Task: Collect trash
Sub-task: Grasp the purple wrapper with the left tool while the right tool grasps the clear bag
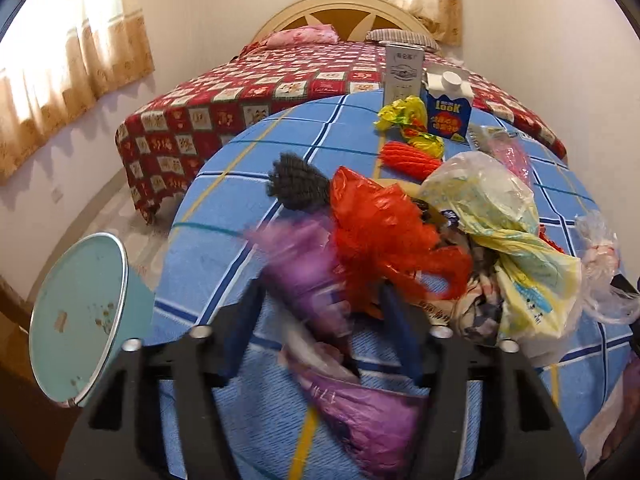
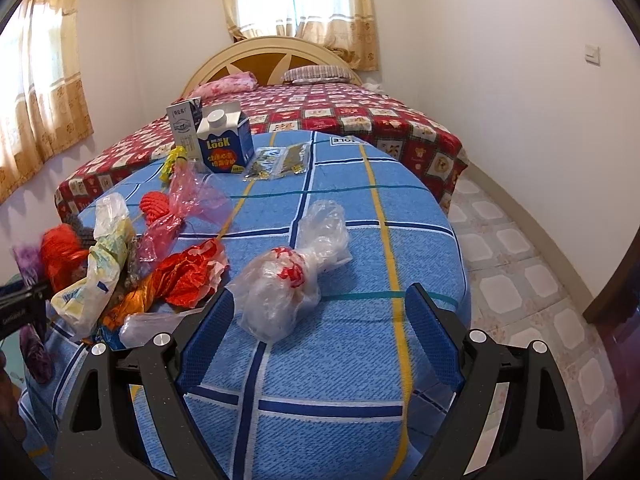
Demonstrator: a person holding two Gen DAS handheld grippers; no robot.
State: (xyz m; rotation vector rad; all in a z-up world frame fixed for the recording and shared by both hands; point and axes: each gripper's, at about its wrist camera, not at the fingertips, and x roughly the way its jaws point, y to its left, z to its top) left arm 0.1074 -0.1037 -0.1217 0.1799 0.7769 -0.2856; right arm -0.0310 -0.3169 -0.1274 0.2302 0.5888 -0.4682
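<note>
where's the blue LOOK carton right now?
The blue LOOK carton stands upright at the far edge of the blue checked cloth, left of centre in the right wrist view, just in front of the grey-white carton, with the flat packets to its right.

Blue checked tablecloth [image 2: 344,360], red patchwork bedspread [image 2: 380,116], purple bag [image 1: 360,412], teal bin [image 1: 76,316]

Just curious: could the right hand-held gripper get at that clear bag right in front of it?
Probably yes: the right hand-held gripper is open, the clear bag lies alone just ahead, nothing between.
</note>
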